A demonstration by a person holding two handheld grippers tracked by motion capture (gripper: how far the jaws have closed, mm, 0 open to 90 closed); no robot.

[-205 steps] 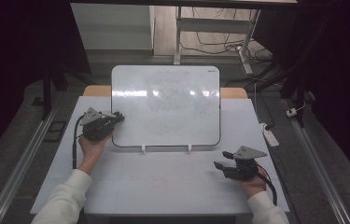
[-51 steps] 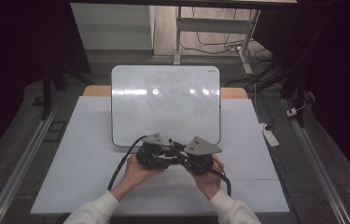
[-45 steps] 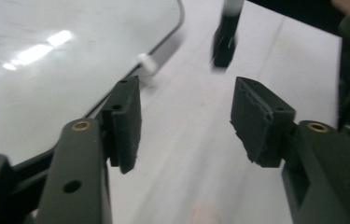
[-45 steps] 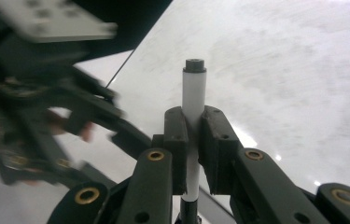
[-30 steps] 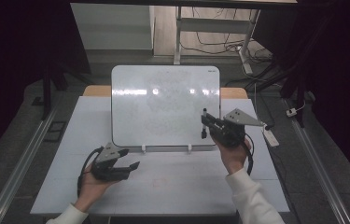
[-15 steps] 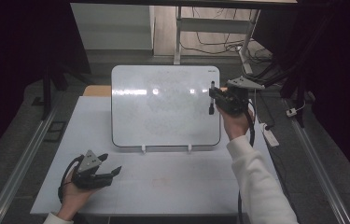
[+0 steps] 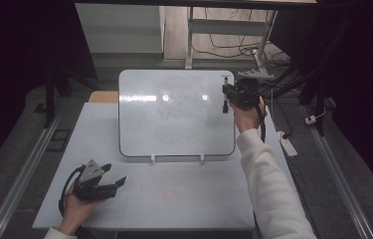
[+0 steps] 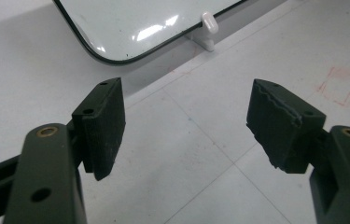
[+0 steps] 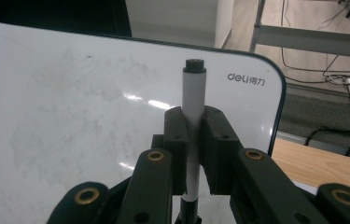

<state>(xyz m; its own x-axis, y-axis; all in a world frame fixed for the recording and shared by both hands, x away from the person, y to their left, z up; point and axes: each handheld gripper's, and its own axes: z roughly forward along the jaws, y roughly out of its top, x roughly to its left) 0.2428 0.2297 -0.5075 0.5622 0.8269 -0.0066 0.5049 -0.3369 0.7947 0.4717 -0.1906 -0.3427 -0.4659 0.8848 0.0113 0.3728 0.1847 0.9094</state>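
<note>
A white dry-erase board [image 7: 176, 112] stands tilted on two small white feet at the middle of the table; faint wiped smears cover it. My right gripper [image 7: 229, 93] is up at the board's top right corner, shut on a white marker [image 9: 193, 116] with a black cap, held upright just in front of the board [image 9: 79, 107]. My left gripper [image 7: 112, 179] rests low at the table's front left, open, with nothing between its jaws. In the left gripper view the board's lower corner [image 8: 130, 28] and one white foot [image 8: 208, 30] lie ahead of the open gripper [image 8: 186, 119].
The table is covered by a white sheet [image 7: 174, 199] with thin grid lines and a faint red square mark [image 8: 338, 86]. A white power strip [image 7: 287, 144] lies off the right edge. Behind the board stand a metal frame [image 7: 229, 25] and loose cables.
The right gripper has risen from the board's right edge to its top right corner with the marker. The left gripper has withdrawn to the front left of the table and stayed open.
</note>
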